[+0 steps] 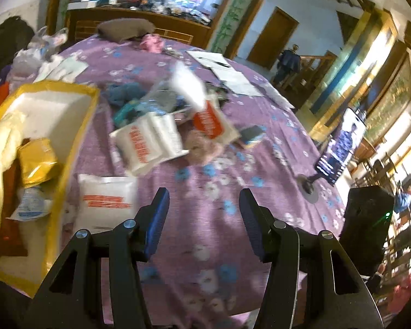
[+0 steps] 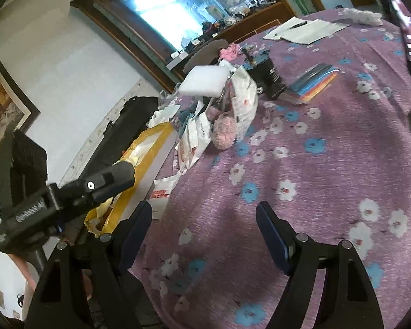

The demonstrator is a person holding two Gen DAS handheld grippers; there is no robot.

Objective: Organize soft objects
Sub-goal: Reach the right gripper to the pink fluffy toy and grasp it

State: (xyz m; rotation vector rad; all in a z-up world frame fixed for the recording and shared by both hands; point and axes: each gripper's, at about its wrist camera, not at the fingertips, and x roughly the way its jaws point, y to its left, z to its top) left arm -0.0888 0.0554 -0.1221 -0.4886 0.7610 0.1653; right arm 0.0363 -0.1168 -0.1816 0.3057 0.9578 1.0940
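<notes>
Black fingers with blue pads fill the bottom of both views. Both the left gripper (image 1: 204, 216) and the right gripper (image 2: 204, 231) stand open and empty over the purple floral tablecloth (image 1: 205, 246), tilted downward. Only the left wrist view looks into the yellow-rimmed box (image 1: 65, 93) at left, holding a yellow packet (image 1: 37, 161) and pale cloth. Only the right wrist view shows the coloured paper pack (image 2: 313, 82) at upper right. Well beyond the fingers, mid-frame, the heap of white bags (image 1: 150, 142) lies beside a pink fluffy ball (image 2: 224, 134).
</notes>
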